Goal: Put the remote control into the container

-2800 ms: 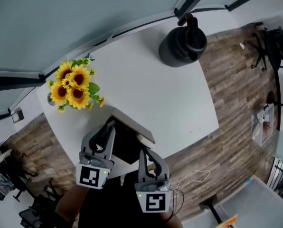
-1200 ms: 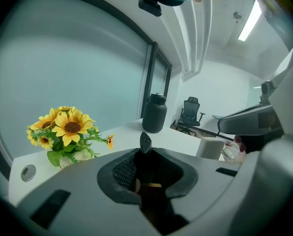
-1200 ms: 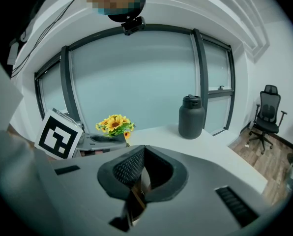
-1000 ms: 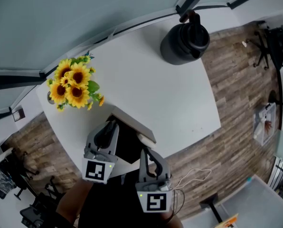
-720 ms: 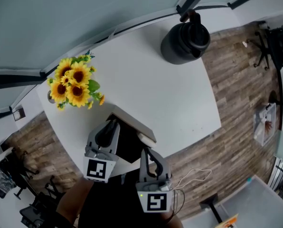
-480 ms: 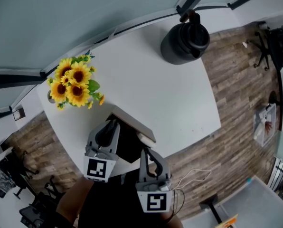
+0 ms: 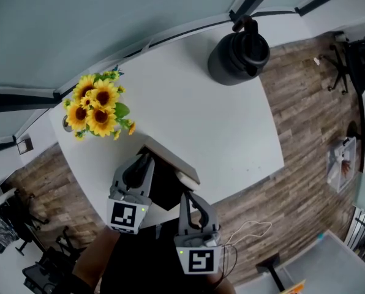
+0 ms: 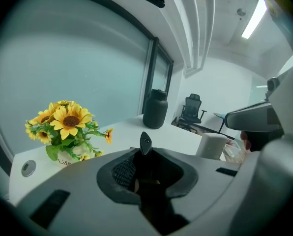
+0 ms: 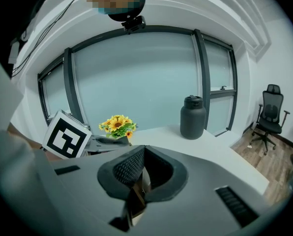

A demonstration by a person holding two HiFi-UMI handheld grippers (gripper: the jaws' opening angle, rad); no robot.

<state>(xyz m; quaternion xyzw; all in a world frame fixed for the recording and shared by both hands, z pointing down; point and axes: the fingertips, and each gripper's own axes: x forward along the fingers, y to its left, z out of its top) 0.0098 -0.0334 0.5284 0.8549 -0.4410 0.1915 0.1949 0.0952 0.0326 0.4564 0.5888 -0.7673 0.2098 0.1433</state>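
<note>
We count one white counter (image 7: pixel 219 127), and on it:
- sunflowers (image 7: pixel 94 109) — one bunch, in one pot (image 8: pixel 64 157)
- dark jug (image 7: pixel 237 57) — one
- open container (image 7: pixel 176 164) — one

There are two grippers, left gripper (image 7: pixel 144 162) and right gripper (image 7: pixel 185 196), each carrying one marker cube. The right gripper view shows one office chair (image 9: pixel 270 112).

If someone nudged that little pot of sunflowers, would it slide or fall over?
Probably tips rather than slides: the sunflowers spread much wider than the small white pot beneath them. It likely feels light, as the pot is small. The pot may chip if it falls; its material is unclear.
</note>
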